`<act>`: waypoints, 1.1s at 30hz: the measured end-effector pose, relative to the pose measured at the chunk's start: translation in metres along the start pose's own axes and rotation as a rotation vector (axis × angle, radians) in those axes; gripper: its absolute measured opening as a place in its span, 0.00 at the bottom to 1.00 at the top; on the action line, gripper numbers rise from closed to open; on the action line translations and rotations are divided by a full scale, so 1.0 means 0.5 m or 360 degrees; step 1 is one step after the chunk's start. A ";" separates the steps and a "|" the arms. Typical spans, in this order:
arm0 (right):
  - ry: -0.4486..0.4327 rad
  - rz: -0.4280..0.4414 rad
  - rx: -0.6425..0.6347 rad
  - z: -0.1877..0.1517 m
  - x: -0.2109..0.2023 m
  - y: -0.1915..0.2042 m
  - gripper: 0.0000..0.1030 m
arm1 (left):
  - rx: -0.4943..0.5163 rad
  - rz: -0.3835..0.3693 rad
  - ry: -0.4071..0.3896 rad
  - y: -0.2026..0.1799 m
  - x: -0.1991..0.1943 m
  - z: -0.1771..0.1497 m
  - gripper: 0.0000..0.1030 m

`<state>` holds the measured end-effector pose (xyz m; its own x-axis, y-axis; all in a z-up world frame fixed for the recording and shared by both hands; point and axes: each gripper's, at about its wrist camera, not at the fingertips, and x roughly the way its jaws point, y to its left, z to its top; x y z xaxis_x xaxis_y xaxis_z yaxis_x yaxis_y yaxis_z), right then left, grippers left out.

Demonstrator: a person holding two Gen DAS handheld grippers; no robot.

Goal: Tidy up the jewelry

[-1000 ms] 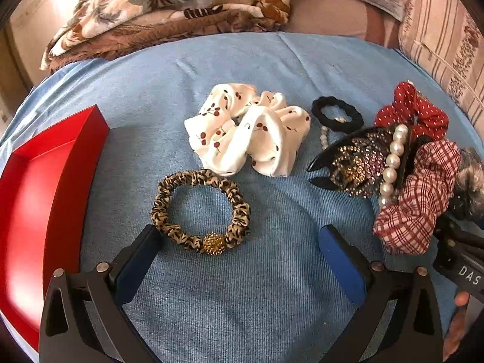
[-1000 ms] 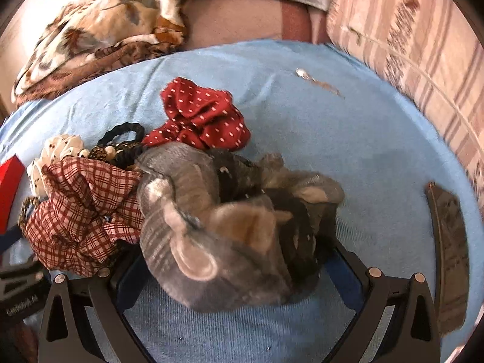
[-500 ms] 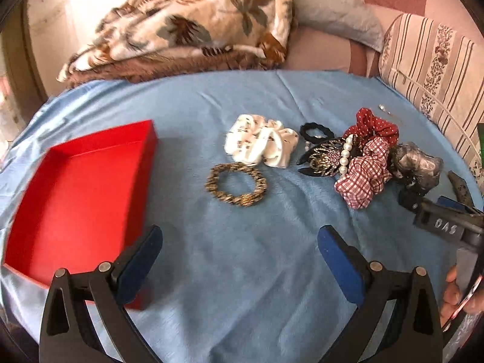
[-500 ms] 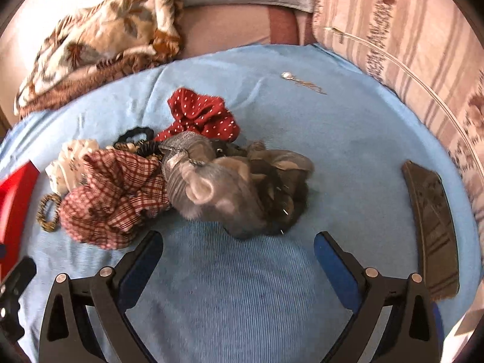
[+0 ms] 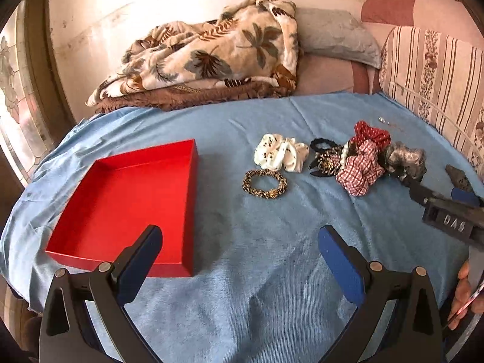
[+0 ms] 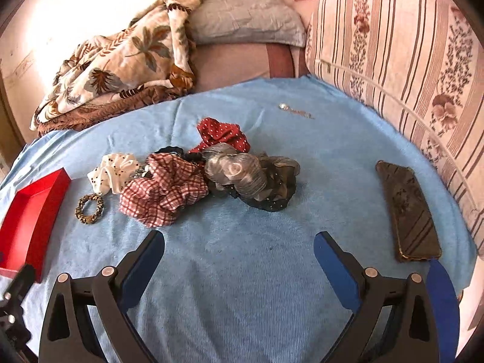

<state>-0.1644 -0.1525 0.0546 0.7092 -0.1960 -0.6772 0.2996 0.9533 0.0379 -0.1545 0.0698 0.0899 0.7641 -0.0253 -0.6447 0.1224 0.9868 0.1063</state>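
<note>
1. The left gripper (image 5: 239,242) has its two blue fingers spread wide and holds nothing; it hangs over the blue cloth (image 5: 257,272), near the front corner of the red tray (image 5: 121,199).
2. The right gripper (image 6: 239,248) also has its fingers wide apart and empty, above a bare part of the cloth, with the pile of accessories ahead of it.
3. The red tray lies on the left side of the cloth and has nothing inside.
4. The leopard-print hair tie (image 5: 264,184) lies alone, between the tray and the pile, just in front of the white scrunchie (image 5: 281,155).
5. To the right, touching each other, are a black hair tie (image 5: 323,144), a dark hair claw with pearls (image 5: 329,161), a red checked scrunchie (image 5: 358,171), a red dotted scrunchie (image 5: 372,133) and a grey scrunchie (image 5: 405,158).
6. A small shiny piece with a thin chain (image 6: 295,109) lies apart, behind the pile.
7. A dark phone (image 6: 408,211) rests at the right edge of the cloth.
</note>
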 end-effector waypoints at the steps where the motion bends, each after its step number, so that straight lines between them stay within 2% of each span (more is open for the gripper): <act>1: -0.0021 -0.0011 -0.0014 -0.004 -0.007 0.005 0.98 | -0.0011 0.0003 -0.0001 0.004 -0.007 0.001 0.99; 9: -0.0094 -0.0054 -0.0063 -0.021 -0.040 0.025 0.98 | -0.0069 -0.0009 0.0028 0.024 -0.028 0.000 0.99; 14: -0.0146 -0.0082 -0.0088 -0.026 -0.059 0.037 0.98 | -0.0053 -0.0032 0.0021 0.025 -0.047 -0.006 0.99; 18: -0.0163 -0.0093 -0.0082 -0.031 -0.069 0.041 0.98 | -0.0007 -0.0002 0.0013 0.018 -0.058 -0.011 0.99; 28: -0.0220 -0.0123 -0.0094 -0.042 -0.087 0.050 0.98 | -0.0025 -0.0050 0.0032 0.031 -0.087 -0.018 0.99; 33: -0.0303 -0.0069 -0.0083 -0.048 -0.106 0.050 0.98 | -0.0026 -0.0023 0.0016 0.042 -0.103 -0.019 0.99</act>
<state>-0.2096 -0.1127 0.0739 0.8057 -0.2726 -0.5260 0.3027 0.9526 -0.0299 -0.1973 0.0931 0.1181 0.7559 -0.0382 -0.6535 0.1231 0.9888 0.0846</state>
